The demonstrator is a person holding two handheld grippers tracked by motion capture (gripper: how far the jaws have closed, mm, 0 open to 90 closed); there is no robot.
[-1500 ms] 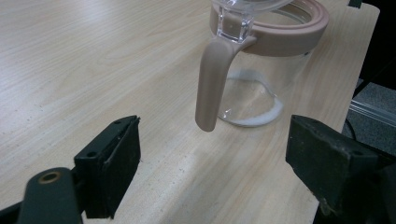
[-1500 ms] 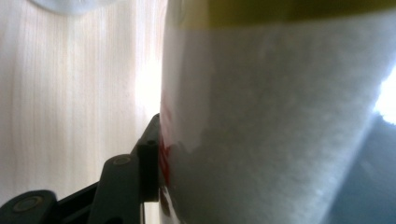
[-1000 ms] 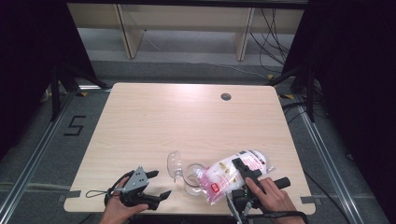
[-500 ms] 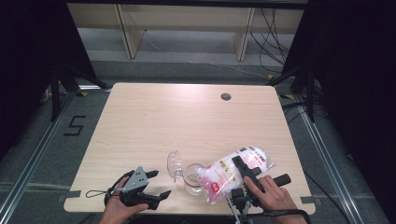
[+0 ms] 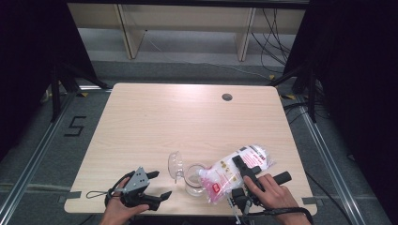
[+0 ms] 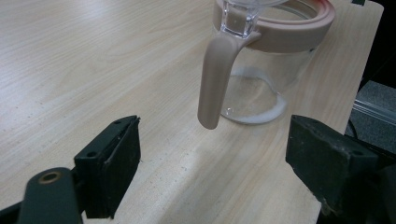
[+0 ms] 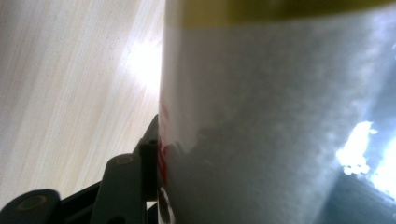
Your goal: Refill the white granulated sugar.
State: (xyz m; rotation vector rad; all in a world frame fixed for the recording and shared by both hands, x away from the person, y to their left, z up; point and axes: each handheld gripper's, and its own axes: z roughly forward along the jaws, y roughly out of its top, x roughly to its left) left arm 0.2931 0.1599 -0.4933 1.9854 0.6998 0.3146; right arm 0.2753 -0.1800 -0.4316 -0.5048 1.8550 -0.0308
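Note:
A clear glass jug with a pink rim and a beige handle stands near the table's front edge, its clear lid flipped open to the left. A thin white layer lies on the jug's bottom. My right gripper is shut on a plastic bag of white grains, which is tilted with its lower end at the jug's mouth. In the right gripper view the bag presses against one black finger. My left gripper rests open to the left of the jug, with nothing between its jaws.
The light wooden table has a round cable hole at the back right. The jug stands close to the table's front edge. Shelving and cables lie on the floor beyond the table.

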